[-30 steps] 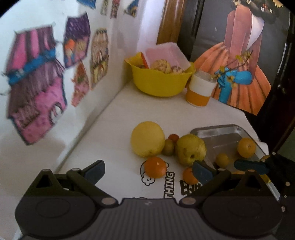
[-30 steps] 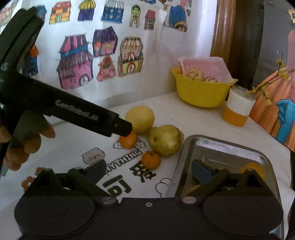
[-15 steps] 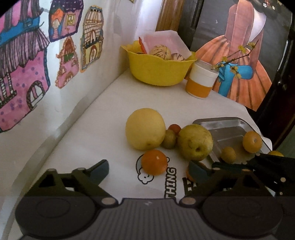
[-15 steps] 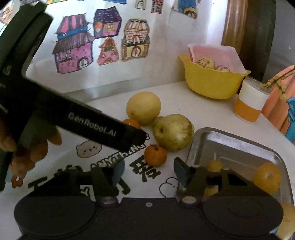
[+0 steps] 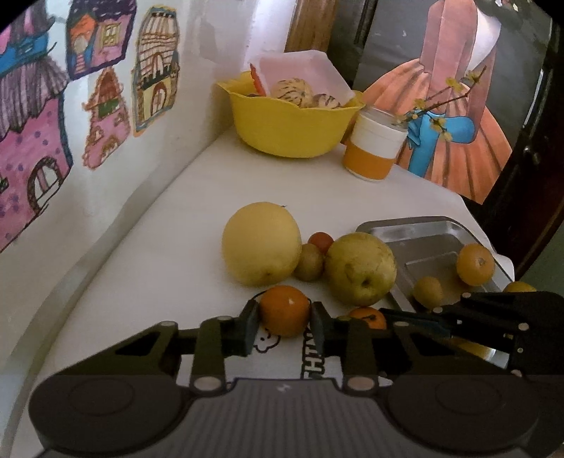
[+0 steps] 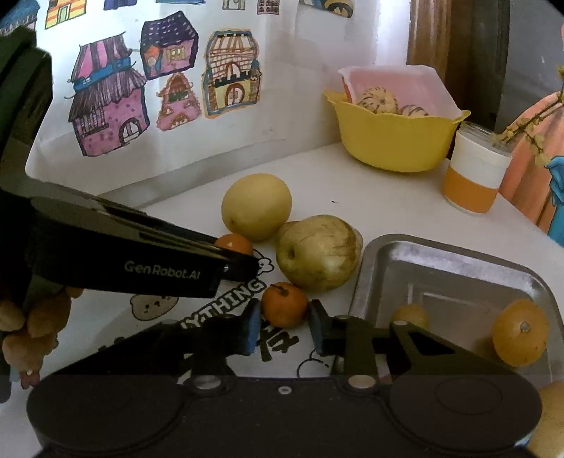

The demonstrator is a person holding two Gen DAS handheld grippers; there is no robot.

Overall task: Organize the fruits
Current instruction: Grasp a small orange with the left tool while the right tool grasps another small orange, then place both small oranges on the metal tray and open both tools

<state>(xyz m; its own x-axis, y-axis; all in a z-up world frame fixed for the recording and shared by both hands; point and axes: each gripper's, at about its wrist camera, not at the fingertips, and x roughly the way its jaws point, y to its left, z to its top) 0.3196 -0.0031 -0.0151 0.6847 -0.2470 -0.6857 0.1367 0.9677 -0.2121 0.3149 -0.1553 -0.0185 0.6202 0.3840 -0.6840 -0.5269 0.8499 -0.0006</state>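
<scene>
1. You work on a white table whose far edge meets a white wall.
2. Coloured house drawings hang on that wall, left of the yellow bowl.
3. Right of the bowl, a wooden post rises, with a painted figure in an orange dress beyond.

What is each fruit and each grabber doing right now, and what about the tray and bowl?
left gripper: closed on the orange near the yellow fruit
right gripper: jaws around the small orange with a stem; contact unclear
big yellow fruit: resting on table
pear: lying beside tray
metal tray: holds some small fruits
yellow bowl: filled, upright
</scene>
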